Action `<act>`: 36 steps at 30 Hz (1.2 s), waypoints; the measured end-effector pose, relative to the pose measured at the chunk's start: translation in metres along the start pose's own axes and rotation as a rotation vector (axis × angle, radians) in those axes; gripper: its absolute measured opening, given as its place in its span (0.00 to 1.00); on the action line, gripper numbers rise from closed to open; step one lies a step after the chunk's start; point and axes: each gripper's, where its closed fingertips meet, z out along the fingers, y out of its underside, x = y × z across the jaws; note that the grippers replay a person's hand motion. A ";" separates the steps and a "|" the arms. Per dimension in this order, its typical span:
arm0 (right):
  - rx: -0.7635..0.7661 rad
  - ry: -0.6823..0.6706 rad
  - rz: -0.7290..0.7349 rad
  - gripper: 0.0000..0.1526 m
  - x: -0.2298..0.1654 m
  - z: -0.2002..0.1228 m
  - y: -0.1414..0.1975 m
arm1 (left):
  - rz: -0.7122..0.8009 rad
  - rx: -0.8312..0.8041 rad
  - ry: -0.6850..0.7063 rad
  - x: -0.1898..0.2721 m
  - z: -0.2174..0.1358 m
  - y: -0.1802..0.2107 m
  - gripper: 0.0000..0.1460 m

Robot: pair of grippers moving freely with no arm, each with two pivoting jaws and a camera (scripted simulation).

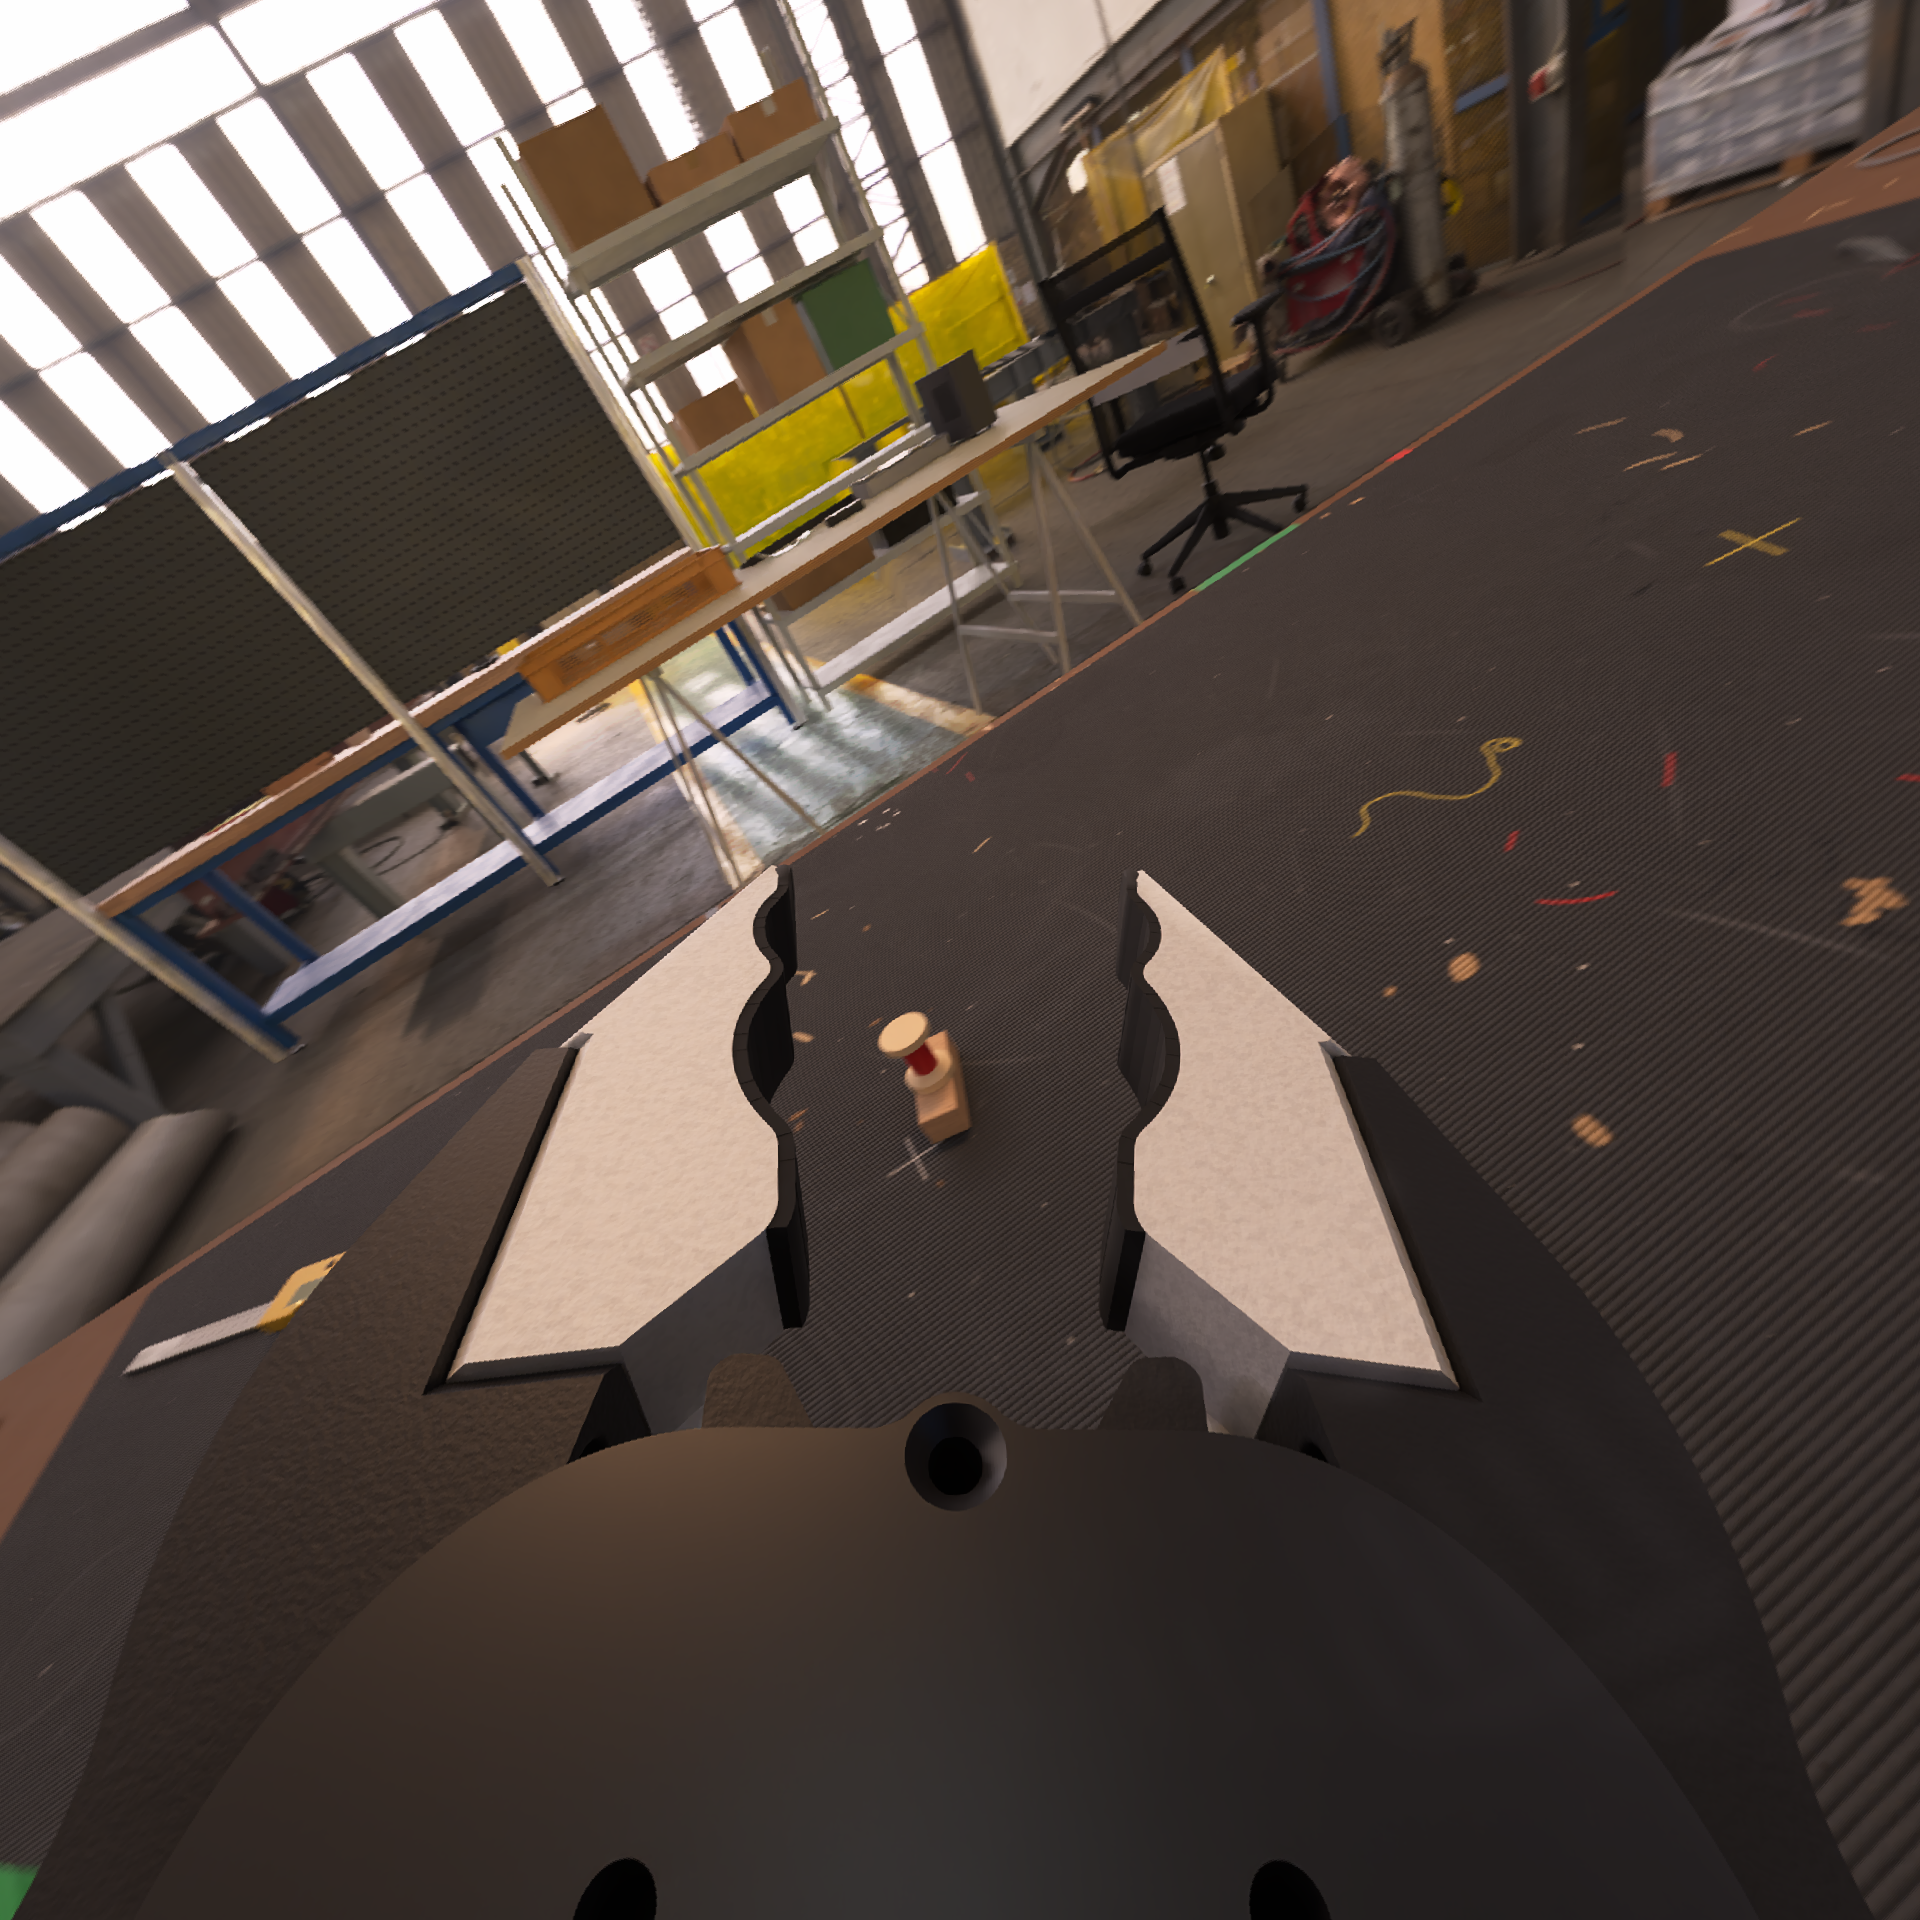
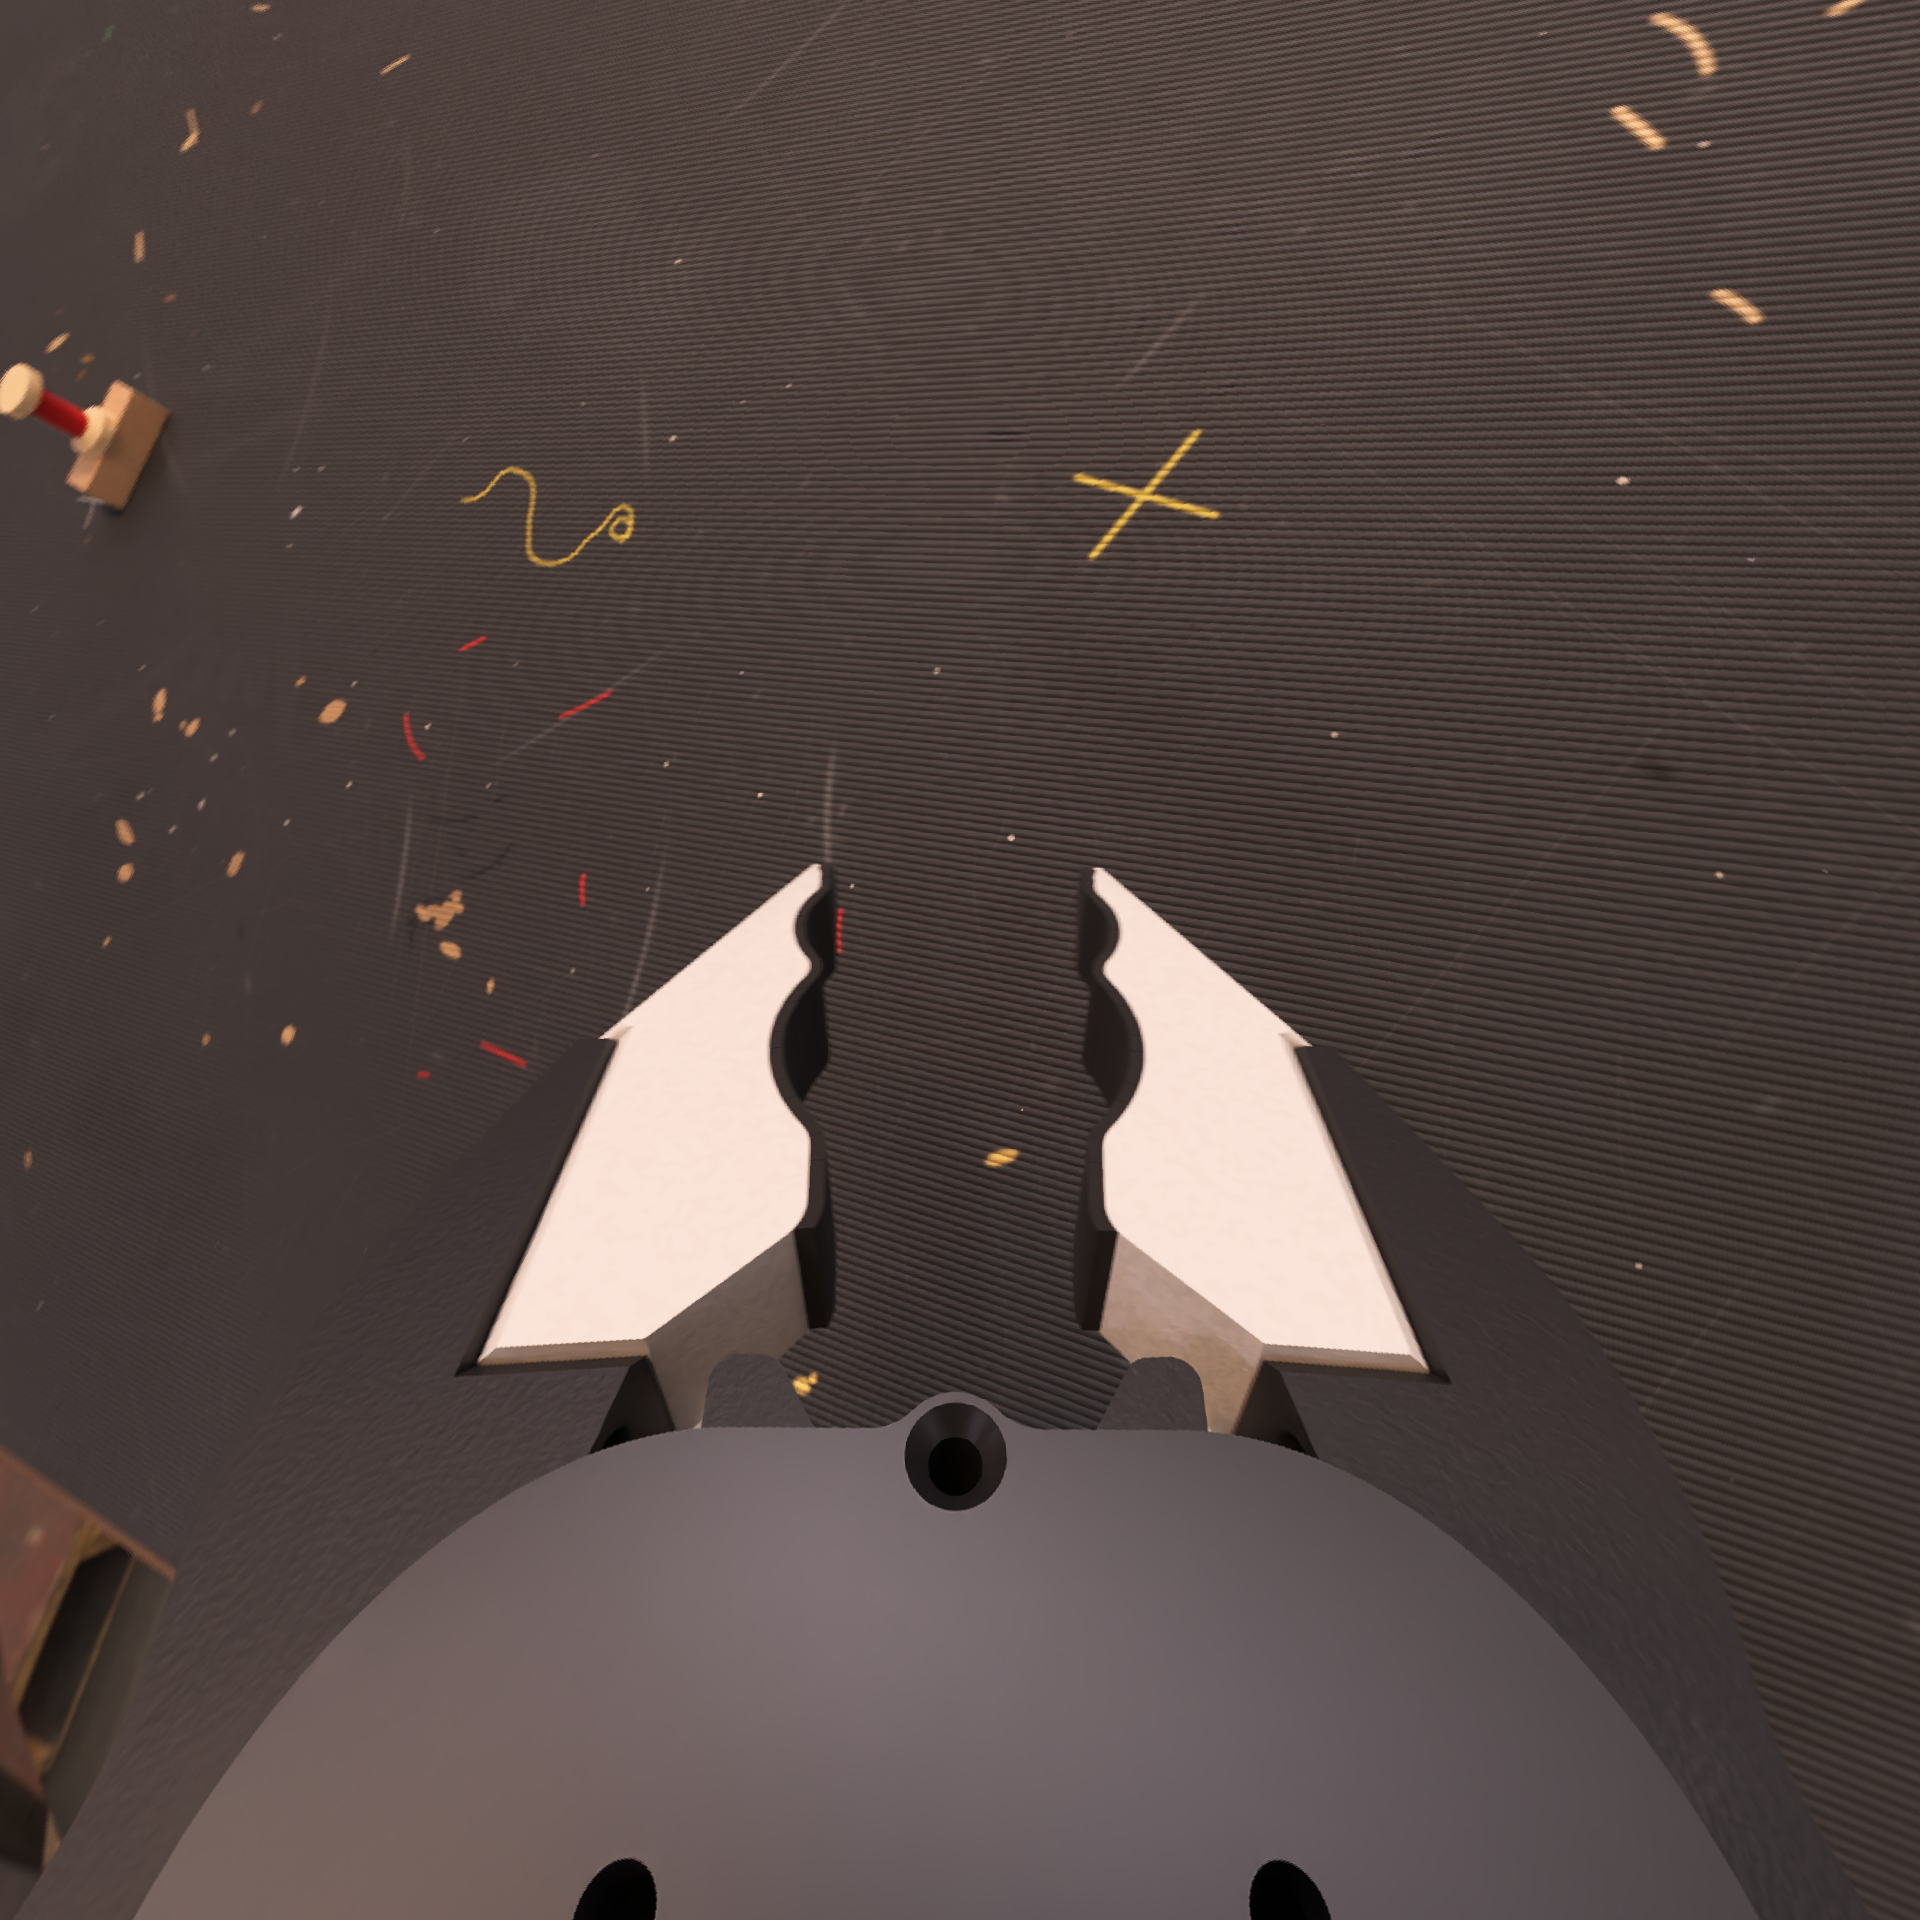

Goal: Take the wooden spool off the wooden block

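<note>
A small wooden spool (image 1: pixel 914 1051) with a red middle stands on a light wooden block (image 1: pixel 945 1110) on the dark ribbed mat. In the left wrist view it lies ahead, framed between the two fingers and farther off than their tips. My left gripper (image 1: pixel 956 883) is open and empty. In the right wrist view the spool (image 2: pixel 54 407) and block (image 2: pixel 116 445) show far to the upper left. My right gripper (image 2: pixel 956 878) is open and empty above bare mat, well away from them.
The dark mat (image 2: pixel 1247 727) bears yellow, red and tan marks. Its far edge (image 1: pixel 1039 696) runs diagonally, with workbenches, shelves and an office chair (image 1: pixel 1184 405) beyond. A ruler-like tool (image 1: pixel 239 1314) lies at the left. A brown boxy object (image 2: pixel 62 1621) sits at lower left.
</note>
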 end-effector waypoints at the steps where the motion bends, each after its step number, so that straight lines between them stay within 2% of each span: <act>1: 0.008 0.017 0.012 0.24 0.000 0.001 0.000 | 0.008 -0.008 -0.018 -0.005 -0.002 0.004 0.43; 5: 0.046 0.021 0.066 0.20 -0.012 0.007 -0.002 | 0.018 -0.035 -0.087 -0.028 -0.010 0.017 0.43; 9: 0.095 -0.007 0.088 0.20 -0.045 0.027 -0.011 | -0.017 -0.034 -0.131 -0.048 -0.019 0.020 0.43; 14: 0.174 -0.081 0.056 0.25 -0.102 0.065 -0.032 | -0.030 -0.007 -0.211 -0.074 -0.036 0.016 0.42; 16: 0.178 -0.133 -0.026 0.31 -0.126 0.078 -0.040 | -0.050 0.008 -0.230 -0.085 -0.042 0.015 0.42; 17: 0.193 -0.129 -0.090 0.35 -0.134 0.080 -0.046 | -0.062 0.014 -0.238 -0.090 -0.045 0.014 0.42; 19: 0.338 -0.097 -0.276 0.39 -0.159 0.069 -0.068 | -0.084 0.017 -0.262 -0.103 -0.052 0.014 0.42; 21: 0.505 -0.173 -0.521 0.38 -0.206 0.051 -0.087 | -0.106 0.027 -0.292 -0.118 -0.060 0.016 0.42; 23: 0.519 -0.225 -0.772 0.37 -0.257 0.047 -0.096 | -0.145 0.049 -0.311 -0.132 -0.066 0.018 0.41; 26: 0.437 -0.294 -1.081 0.40 -0.328 0.065 -0.107 | -0.229 0.084 -0.308 -0.150 -0.071 0.023 0.40; 29: 0.314 -0.357 -1.457 0.40 -0.384 0.099 -0.110 | -0.280 0.092 -0.301 -0.160 -0.075 0.030 0.40; 33: 0.180 -0.358 -1.882 0.34 -0.431 0.149 -0.112 | -0.340 0.110 -0.320 -0.170 -0.080 0.038 0.40; 35: -0.010 -0.377 -1.990 0.37 -0.440 0.178 -0.106 | -0.372 0.131 -0.310 -0.172 -0.079 0.040 0.39; 36: -0.110 -0.367 -2.037 0.42 -0.439 0.192 -0.104 | -0.373 0.128 -0.309 -0.173 -0.079 0.042 0.39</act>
